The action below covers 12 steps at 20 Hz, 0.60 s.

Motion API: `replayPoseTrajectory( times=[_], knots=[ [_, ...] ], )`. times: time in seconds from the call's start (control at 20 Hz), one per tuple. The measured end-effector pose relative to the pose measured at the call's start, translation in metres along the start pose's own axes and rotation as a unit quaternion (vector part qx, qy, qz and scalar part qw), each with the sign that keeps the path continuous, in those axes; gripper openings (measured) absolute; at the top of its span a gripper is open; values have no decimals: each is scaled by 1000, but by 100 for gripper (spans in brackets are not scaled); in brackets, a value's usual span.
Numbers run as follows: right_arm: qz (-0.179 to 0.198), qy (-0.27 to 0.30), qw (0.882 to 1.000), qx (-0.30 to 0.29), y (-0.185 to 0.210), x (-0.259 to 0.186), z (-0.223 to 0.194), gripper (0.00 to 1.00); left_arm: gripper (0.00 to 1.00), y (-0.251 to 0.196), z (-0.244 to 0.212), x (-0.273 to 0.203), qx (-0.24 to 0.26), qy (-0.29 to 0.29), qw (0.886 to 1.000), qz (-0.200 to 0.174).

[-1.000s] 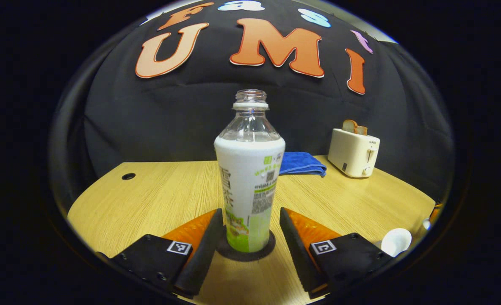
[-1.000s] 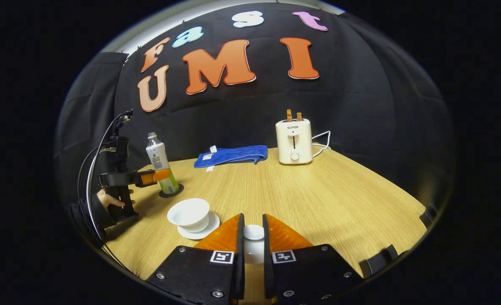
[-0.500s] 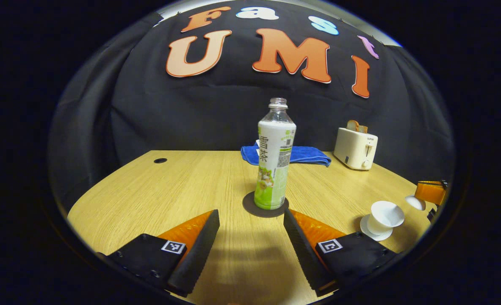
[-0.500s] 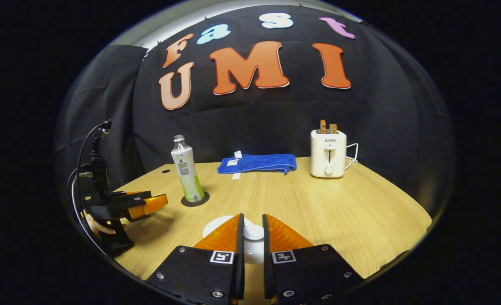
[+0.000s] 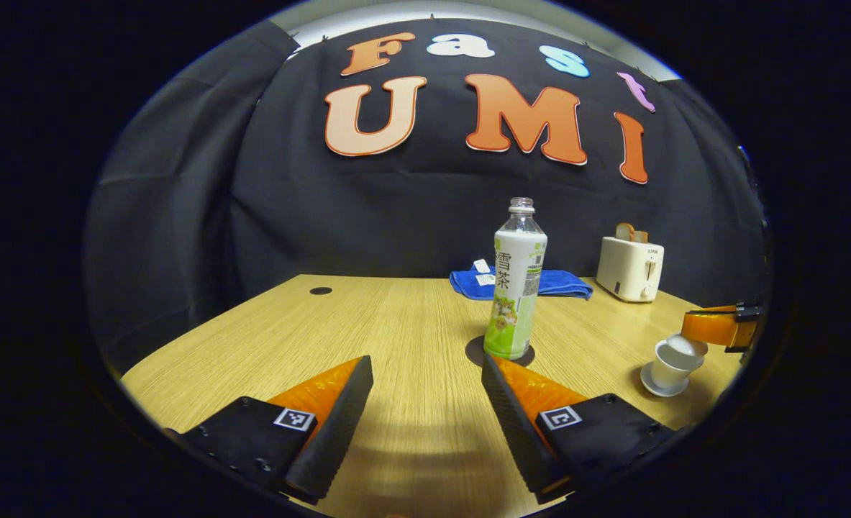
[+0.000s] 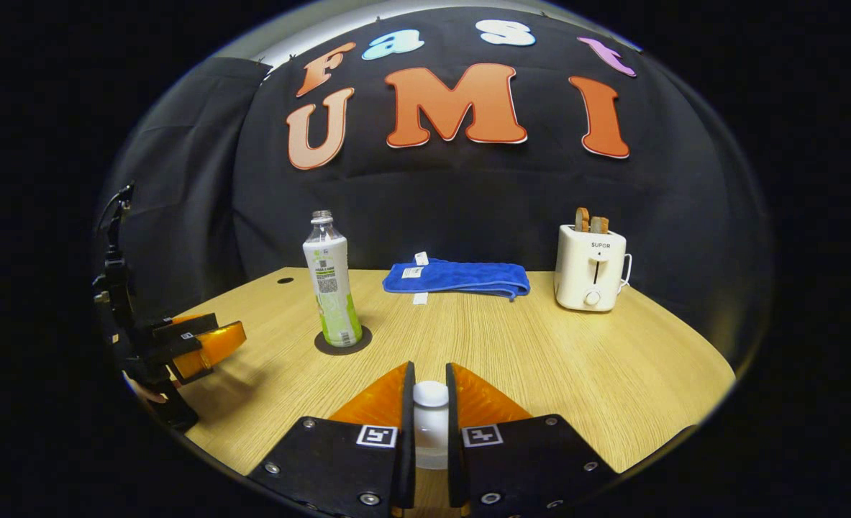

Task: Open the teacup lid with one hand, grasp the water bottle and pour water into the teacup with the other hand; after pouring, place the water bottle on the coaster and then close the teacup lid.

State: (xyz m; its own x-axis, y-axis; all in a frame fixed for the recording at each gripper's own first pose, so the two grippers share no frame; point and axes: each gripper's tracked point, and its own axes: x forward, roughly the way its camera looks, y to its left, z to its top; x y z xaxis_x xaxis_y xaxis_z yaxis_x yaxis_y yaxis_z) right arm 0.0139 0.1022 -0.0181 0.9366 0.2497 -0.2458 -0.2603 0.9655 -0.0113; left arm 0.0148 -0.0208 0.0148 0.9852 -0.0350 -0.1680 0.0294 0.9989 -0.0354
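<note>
Left gripper view: the left gripper (image 5: pixel 425 403) at bottom centre has its jaws wide apart, holding nothing. The bottle (image 5: pixel 516 282) stands upright on its coaster (image 5: pixel 477 351), centre right. Lower right, the teacup (image 5: pixel 673 362) sits on a saucer (image 5: pixel 657 387). In the right gripper view, the right gripper (image 6: pixel 426 417) is closed on the lid (image 6: pixel 430 394).

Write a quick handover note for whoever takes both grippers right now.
Left gripper: jaws open, empty, short of the water bottle.
Right gripper: jaws shut on the teacup lid, held at the teacup, which sits on its saucer.
Bottle stands upright and uncapped on the coaster.
Done: bottle placed.
Left: seat the lid on the cup, then release it.
</note>
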Motion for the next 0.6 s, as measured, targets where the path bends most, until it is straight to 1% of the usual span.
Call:
replayPoseTrajectory(
  times=[0.1, 0.2, 0.3, 0.45, 0.5, 0.55, 0.6],
  knots=[
    [-6, 3, 1000, -7, 1, 3, -4, 18, 98, 6, 3, -1, 13, -14, 1000, 13],
    [-11, 11, 1000, -16, 0, 6, -10, 19, 98, 7, 9, -6, 18, -29, 999, 19],
    [-16, 16, 999, -23, -1, 8, -15, 22, 96, 10, 10, -7, 25, -37, 999, 27],
    [-22, 12, 999, -31, -1, 5, -15, 26, 98, 9, 13, -11, 37, -49, 998, 31],
    [-24, 12, 999, -35, -2, 4, -15, 23, 98, 8, 16, -12, 47, -56, 997, 33],
    [-24, 11, 999, -36, -3, 3, -16, 27, 98, 5, 17, -13, 59, -62, 996, 33],
    [-22, 10, 999, -35, -3, 0, -15, 36, 98, 2, 20, -17, 72, -70, 994, 33]
  ],
)
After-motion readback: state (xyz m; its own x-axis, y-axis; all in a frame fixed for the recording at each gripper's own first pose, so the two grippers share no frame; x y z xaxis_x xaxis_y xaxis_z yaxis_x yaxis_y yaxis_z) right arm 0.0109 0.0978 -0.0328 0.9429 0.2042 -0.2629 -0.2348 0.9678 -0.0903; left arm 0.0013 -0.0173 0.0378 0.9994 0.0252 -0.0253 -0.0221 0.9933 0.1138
